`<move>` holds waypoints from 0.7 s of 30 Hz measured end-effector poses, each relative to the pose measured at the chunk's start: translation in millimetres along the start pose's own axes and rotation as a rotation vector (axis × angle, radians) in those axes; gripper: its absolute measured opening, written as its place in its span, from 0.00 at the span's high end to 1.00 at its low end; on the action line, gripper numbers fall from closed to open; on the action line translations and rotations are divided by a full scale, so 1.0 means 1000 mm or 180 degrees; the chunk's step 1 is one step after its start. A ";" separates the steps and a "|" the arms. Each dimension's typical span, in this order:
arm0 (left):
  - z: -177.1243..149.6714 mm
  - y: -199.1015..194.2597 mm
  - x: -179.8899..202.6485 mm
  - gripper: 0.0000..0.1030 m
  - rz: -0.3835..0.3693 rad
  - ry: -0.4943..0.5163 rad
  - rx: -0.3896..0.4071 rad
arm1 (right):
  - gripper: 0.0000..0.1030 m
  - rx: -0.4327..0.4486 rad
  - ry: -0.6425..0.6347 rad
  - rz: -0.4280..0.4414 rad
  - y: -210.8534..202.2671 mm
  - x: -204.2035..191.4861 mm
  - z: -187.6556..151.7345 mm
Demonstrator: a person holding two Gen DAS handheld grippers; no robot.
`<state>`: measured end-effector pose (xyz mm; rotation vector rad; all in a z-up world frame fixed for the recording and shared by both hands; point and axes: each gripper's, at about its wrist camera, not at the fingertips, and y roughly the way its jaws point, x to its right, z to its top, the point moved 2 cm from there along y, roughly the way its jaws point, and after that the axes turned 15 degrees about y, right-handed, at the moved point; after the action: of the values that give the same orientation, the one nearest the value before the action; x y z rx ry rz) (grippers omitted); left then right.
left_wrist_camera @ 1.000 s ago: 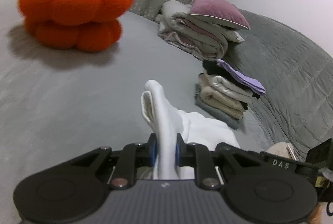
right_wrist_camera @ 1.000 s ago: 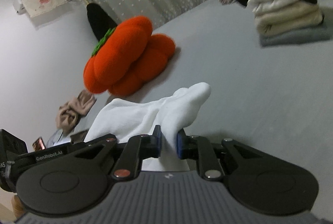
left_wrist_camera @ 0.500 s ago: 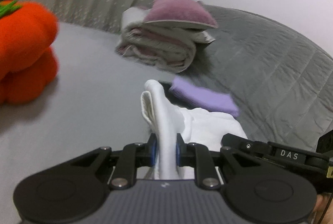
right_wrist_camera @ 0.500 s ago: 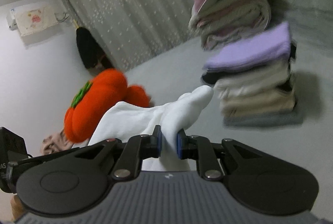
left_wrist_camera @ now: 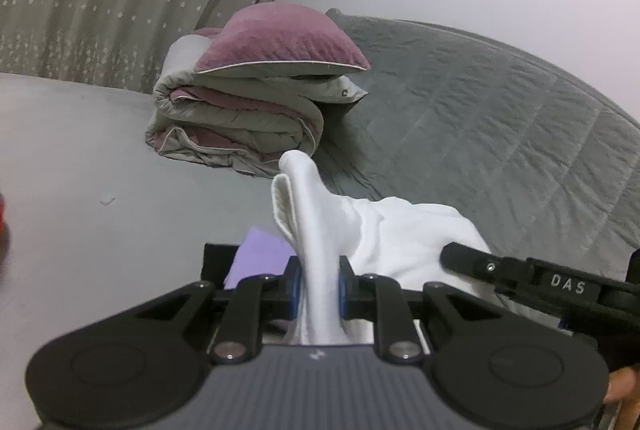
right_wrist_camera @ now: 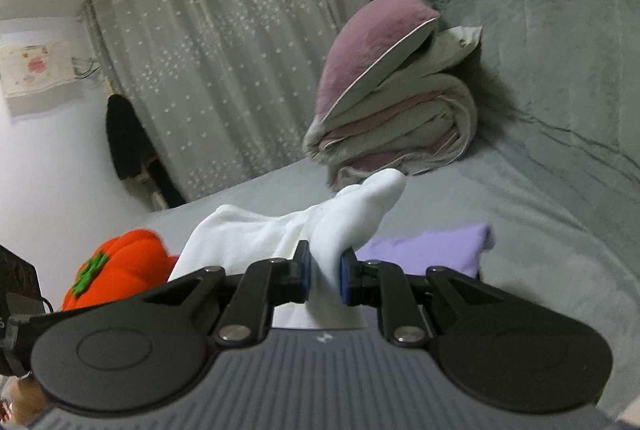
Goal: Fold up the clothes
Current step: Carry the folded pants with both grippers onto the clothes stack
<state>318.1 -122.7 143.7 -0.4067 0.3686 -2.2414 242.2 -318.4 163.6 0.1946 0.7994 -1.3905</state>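
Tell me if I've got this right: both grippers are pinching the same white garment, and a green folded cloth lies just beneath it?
Nearly. Both the left gripper and right gripper do pinch the white garment, but the folded cloth beneath is lilac, not green, as the right wrist view shows.

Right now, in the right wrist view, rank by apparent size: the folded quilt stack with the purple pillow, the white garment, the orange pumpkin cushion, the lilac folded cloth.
1. Quilt stack with pillow
2. White garment, though nearness to the camera inflates it
3. Lilac cloth and pumpkin cushion: both partly hidden, too alike to rank
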 end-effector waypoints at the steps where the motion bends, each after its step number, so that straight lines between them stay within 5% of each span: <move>1: 0.002 0.009 -0.002 0.83 0.0004 0.0006 -0.0014 | 0.83 0.0012 0.0012 -0.0016 0.006 0.005 0.004; 10: 0.000 0.085 -0.022 0.83 0.0129 0.0115 -0.0217 | 0.83 -0.0015 0.0002 -0.0167 0.063 0.038 0.012; 17: -0.014 0.118 -0.023 0.69 0.0434 0.0376 -0.0394 | 0.80 -0.0002 -0.0158 -0.0425 0.087 0.066 0.000; 19: -0.015 0.116 -0.025 0.64 0.0529 0.0403 -0.0397 | 0.77 0.0020 -0.0221 -0.0465 0.086 0.071 -0.002; 21: -0.015 0.112 -0.027 0.61 0.0618 0.0404 -0.0398 | 0.61 0.0103 -0.0251 -0.0501 0.083 0.074 0.002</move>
<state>404.2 -170.9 81.8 -0.2813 0.5920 -2.0657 317.5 -361.1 93.1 0.1028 0.7394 -1.5505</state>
